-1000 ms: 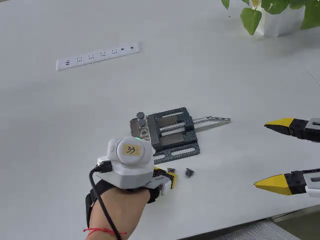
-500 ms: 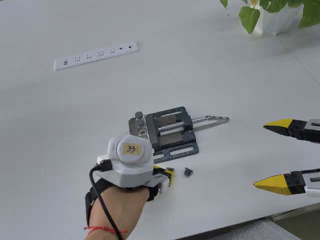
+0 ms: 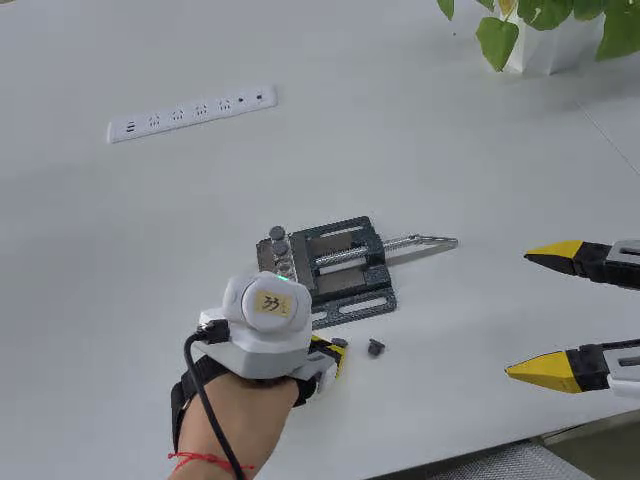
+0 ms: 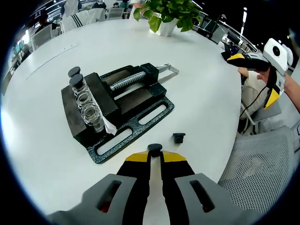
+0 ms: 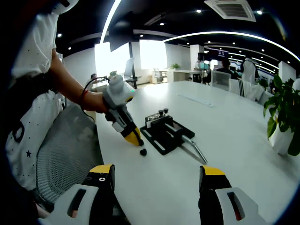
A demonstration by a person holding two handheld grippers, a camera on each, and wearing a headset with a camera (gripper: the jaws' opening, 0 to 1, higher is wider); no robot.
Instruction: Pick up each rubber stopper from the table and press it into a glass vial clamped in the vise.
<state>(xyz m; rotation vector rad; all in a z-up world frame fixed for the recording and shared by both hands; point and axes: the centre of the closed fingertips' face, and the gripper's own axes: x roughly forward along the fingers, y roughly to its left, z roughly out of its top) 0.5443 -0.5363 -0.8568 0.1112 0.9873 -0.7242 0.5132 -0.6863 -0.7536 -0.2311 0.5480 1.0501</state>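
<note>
White table (image 3: 120, 260) holds a black vise (image 3: 345, 268) with glass vials (image 4: 88, 105) squeezed in it, two of them plugged. Left gripper (image 4: 155, 158) sits low near the vise, its jaws pinched on a rubber stopper (image 4: 154, 148). A second stopper (image 4: 178, 137) lies just beside. Right gripper (image 3: 518, 313) hangs well apart, jaws wide open

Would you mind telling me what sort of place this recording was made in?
Most likely an open-plan office or meeting area: a large white table carrying a power strip and a potted plant, a mesh office chair beside it, and long ceiling light strips overhead.
</note>
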